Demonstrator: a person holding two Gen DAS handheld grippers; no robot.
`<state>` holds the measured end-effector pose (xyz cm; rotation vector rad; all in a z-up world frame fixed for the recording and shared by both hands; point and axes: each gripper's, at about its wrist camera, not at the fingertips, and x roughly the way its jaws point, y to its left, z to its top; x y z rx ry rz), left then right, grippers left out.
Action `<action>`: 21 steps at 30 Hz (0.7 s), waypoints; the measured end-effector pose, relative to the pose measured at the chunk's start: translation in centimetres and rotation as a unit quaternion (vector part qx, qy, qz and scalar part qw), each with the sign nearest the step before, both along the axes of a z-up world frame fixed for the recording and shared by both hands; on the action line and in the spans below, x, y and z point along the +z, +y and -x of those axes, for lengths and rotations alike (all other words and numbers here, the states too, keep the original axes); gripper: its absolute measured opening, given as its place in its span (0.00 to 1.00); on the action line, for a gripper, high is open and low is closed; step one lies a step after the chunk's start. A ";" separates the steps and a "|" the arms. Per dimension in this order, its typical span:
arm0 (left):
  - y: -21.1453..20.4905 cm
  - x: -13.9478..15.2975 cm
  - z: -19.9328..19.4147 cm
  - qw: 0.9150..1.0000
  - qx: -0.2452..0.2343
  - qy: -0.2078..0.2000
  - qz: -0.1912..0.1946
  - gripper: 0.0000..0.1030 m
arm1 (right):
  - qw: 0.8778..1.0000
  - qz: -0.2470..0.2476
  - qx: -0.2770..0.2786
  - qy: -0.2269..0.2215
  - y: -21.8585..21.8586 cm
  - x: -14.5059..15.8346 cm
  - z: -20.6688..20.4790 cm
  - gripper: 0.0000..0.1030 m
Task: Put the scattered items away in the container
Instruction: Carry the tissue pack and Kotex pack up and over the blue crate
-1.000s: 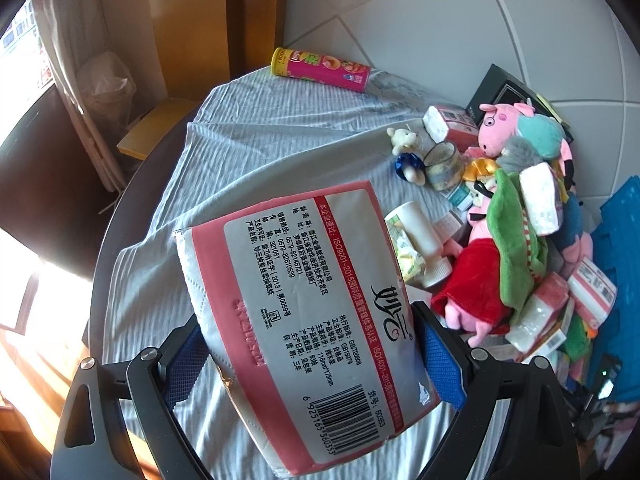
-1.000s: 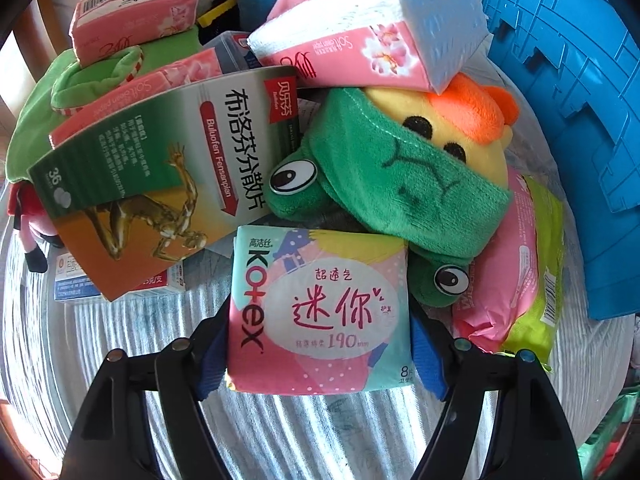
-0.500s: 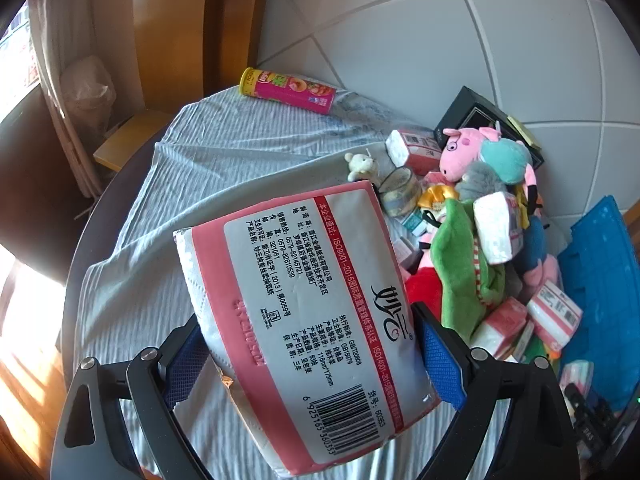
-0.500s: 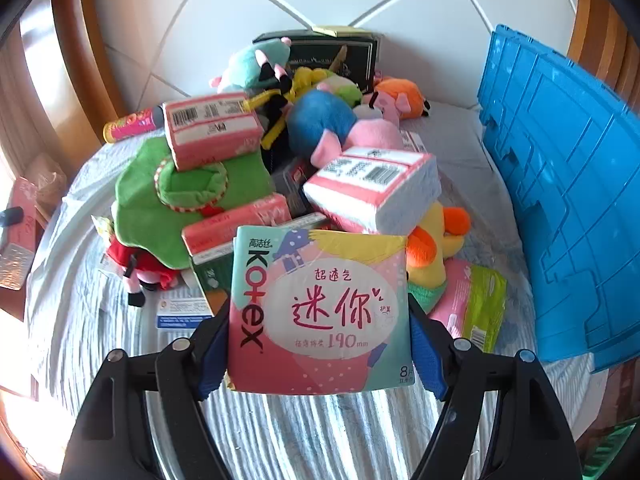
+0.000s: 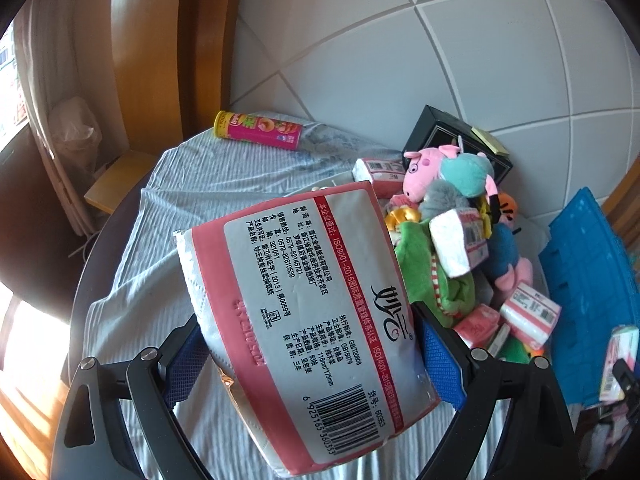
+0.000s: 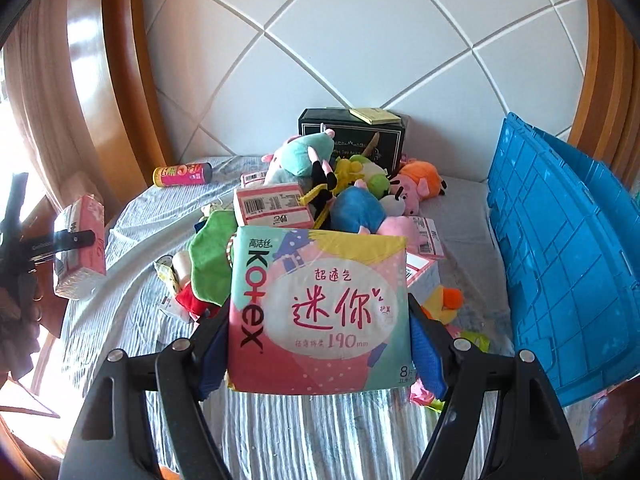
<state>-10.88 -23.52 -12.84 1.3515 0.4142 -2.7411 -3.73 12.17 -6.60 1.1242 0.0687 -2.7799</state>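
Left fingers [image 5: 312,344] clamp the tissue pack [image 5: 304,320] — right fingers [image 6: 320,344], seen only rightward, clamp the Kotex packet [image 6: 320,312].

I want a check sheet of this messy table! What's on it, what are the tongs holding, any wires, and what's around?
Surface: round table under a wrinkled pale striped cloth.
Job's things: blue crate at the table's right edge; pink tissue pack; Kotex pad pack.
Clutter: heap of plush toys and small pink packs; black box behind the heap; pink snack tube lying apart near the wall.
Tongs: left tongs shut on the tissue pack; right tongs shut on the pad pack, both clear of the cloth.
Cables: nothing seen.
Surroundings: white quilted wall panel, wooden trim.
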 end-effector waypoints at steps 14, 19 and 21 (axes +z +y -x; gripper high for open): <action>5.6 4.7 -1.4 0.999 0.015 0.041 0.015 0.90 | 0.999 0.017 0.026 0.037 5.4 3.7 -0.2 0.73; 8.8 5.9 -1.6 0.998 0.016 0.052 0.012 0.91 | 0.998 0.022 0.035 0.043 8.2 4.5 -0.1 0.73; 10.2 6.4 -1.6 0.998 0.017 0.057 0.011 0.91 | 0.998 0.022 0.041 0.046 9.3 4.9 0.0 0.73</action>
